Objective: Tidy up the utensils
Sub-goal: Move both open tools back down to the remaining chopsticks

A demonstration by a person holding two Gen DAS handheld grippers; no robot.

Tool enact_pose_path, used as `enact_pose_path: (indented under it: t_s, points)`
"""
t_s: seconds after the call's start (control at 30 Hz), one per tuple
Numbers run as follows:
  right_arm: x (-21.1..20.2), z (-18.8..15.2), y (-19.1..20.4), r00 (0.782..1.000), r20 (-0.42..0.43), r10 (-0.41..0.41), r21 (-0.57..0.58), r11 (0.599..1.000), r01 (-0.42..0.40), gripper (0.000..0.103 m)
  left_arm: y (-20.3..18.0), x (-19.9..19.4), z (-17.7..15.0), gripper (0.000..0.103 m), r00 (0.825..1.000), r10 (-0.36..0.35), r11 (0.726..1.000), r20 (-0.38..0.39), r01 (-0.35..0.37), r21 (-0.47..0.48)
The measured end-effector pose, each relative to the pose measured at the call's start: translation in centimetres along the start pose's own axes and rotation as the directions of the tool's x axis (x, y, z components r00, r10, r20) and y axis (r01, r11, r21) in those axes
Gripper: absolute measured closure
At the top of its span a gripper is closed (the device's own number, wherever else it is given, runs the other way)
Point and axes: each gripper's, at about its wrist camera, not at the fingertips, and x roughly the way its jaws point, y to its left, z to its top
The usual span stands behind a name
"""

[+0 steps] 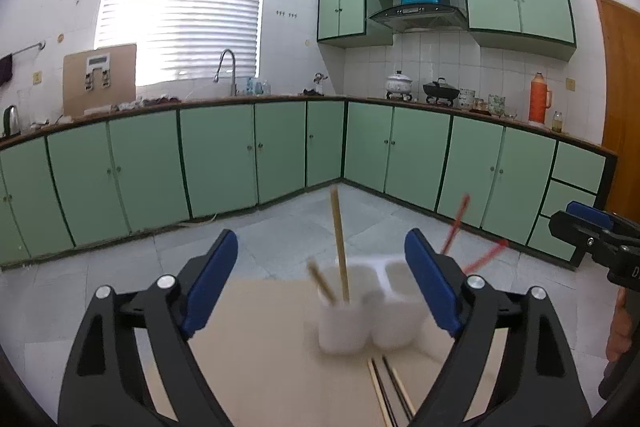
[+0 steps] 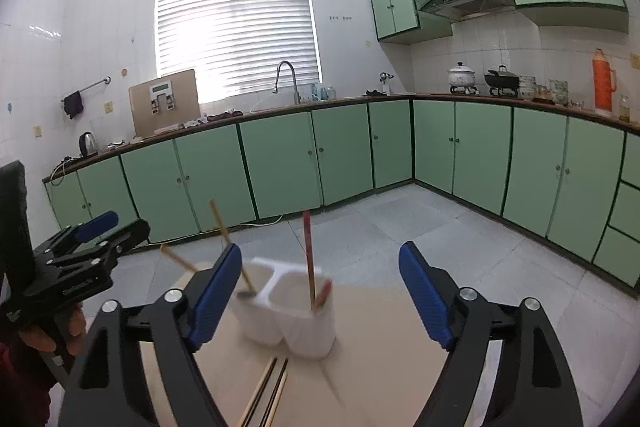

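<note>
A: Since the white holder [image 1: 362,311] is what we sort into, we note it first: a two-cup tub standing on the tan table [image 1: 256,347], roughly mid-table. The wooden chopsticks [image 1: 341,247] stand in its left cup and the red chopsticks [image 2: 309,259] in its right cup, all leaning.

B: More loose chopsticks [image 1: 386,391] lie flat on the near side, just in front of the tub, some pale wood and some dark. We judge them light, stiff and thin, likely to roll or slip, so we would pinch one near mid-length, across its width.

A: The tub looks like thin plastic, light enough to tip if knocked.

B: Tools: left gripper [image 1: 322,281] is spread wide with nothing between its blue pads; the tub sits beyond them. Right gripper [image 2: 320,299] likewise is spread and empty.

A: On views, the left wrist camera shows the right gripper at its far right edge, with fingers of the hand that carries it. It catches the red sticks only as a blurred smear right of the tub.

B: The right wrist camera shows the red pair clearly inside their cup, and the left gripper at its left edge with the hand and a dark red sleeve. Both views are motion-blurred around the tub, so we cannot count the loose sticks for certain.
</note>
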Motion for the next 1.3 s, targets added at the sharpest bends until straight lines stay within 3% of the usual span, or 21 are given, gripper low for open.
enact_pose_path:
  t_s: [0.2,0.43,0.87,1.17,1.3]
  points:
    - [-1.4,-5.0,0.3,0.998,-0.056,-0.022,0.026,0.999,0.024,0.013,0.2,-1.8,-5.0,0.014,0.997,0.011,1.0,-0.075,-0.011,0.0]
    - [-1.8,-10.5,1.1,0.987,-0.157,-0.044,0.015,0.999,0.047,0.008,0.3,-2.4,-10.1,0.012,0.982,0.025,1.0,-0.185,-0.022,0.018]
    - [-2.5,-18.0,2.6,0.949,-0.315,-0.017,0.022,0.999,0.025,0.01,-0.6,-3.5,-17.1,0.012,0.945,0.052,0.998,-0.324,-0.039,0.045]
    - [-3.8,-21.6,5.0,0.913,-0.405,0.042,0.032,0.999,-0.032,0.037,-1.5,-4.4,-18.7,0.012,0.933,0.068,0.997,-0.354,-0.05,0.059]
    - [-3.6,-22.5,6.2,0.896,-0.441,0.053,0.016,0.999,-0.051,0.056,-1.6,-4.6,-19.1,0.012,0.927,0.068,0.997,-0.368,-0.052,0.055]
